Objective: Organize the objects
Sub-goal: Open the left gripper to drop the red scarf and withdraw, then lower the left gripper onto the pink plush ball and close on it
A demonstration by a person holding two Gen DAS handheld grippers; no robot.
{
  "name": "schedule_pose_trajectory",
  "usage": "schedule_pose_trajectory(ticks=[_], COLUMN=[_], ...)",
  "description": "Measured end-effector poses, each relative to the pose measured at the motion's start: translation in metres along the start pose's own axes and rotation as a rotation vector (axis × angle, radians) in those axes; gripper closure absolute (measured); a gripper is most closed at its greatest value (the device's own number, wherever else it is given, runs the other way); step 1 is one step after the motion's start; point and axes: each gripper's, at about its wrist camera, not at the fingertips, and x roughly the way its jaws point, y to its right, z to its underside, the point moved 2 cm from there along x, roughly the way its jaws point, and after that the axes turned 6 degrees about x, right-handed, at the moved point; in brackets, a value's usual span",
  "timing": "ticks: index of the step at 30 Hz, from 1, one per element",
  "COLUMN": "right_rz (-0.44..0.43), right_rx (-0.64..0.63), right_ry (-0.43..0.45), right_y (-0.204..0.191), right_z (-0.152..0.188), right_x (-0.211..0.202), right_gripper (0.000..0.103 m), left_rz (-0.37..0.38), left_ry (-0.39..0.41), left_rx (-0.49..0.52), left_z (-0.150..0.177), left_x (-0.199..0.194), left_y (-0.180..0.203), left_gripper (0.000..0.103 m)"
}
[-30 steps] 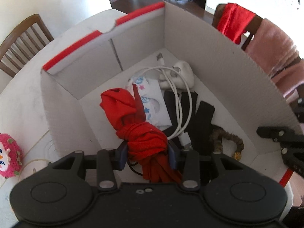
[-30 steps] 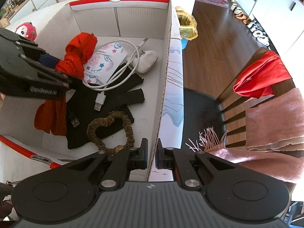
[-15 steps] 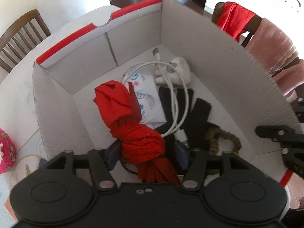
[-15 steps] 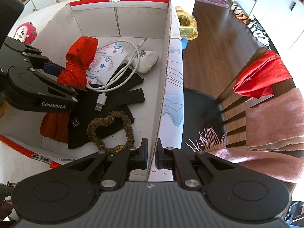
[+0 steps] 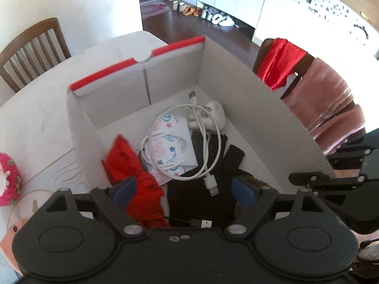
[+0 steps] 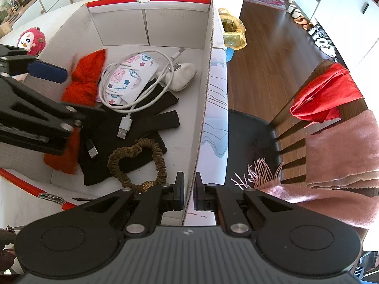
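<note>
A white cardboard box with red-trimmed flaps (image 5: 227, 75) (image 6: 151, 26) stands on the table. Inside lie a red cloth (image 5: 132, 168) (image 6: 86, 80), a patterned pouch (image 5: 170, 149) (image 6: 128, 75), a white USB cable (image 5: 201, 142) (image 6: 146, 87), black fabric (image 5: 213, 165) (image 6: 142, 127), a brown scrunchie (image 6: 139, 163) and a small white object (image 5: 213, 116) (image 6: 182, 75). My left gripper (image 5: 184, 189) is open above the box, the red cloth lying free below its left finger. My right gripper (image 6: 188, 189) is shut on the box's right wall.
A pink plush toy (image 5: 7, 179) (image 6: 30, 41) sits on the table left of the box. A wooden chair (image 6: 327, 118) draped with red and pink cloths stands to the right. Another chair (image 5: 30, 49) is at the far side. A yellow-lined bin (image 6: 233, 30) stands on the floor.
My left gripper opened and let go of the red cloth, which dropped into the box's left side; the gripper then rose. The right gripper kept its hold on the wall.
</note>
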Motion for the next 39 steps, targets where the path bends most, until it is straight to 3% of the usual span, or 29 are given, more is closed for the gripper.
schedule_pose_trajectory(ticks=[15, 23, 32, 39], right_rz=[-0.011, 0.012, 0.043, 0.074], right_rx=[-0.003, -0.018, -0.025, -0.028], right_ry=[-0.004, -0.016, -0.035, -0.05], right_y=[0.002, -0.002, -0.006, -0.009], right_z=[0.001, 0.0, -0.002, -0.003], right_x=[0.0, 0.0, 0.003, 0.006], right_gripper=[0.096, 0.096, 0.096, 0.096], left_rz=[-0.015, -0.116, -0.266, -0.367], left_ry=[0.144, 0.218, 0.196, 0.139], left_rx=[-0.188, -0.266, -0.347, -0.315], left_z=[0.024, 0.042, 0.062, 0.073], left_x=[-0.056, -0.083, -0.087, -0.075], left_y=[-0.045, -0.098, -0.171, -0.215], left_gripper=[0.005, 0.001, 0.001, 0.001])
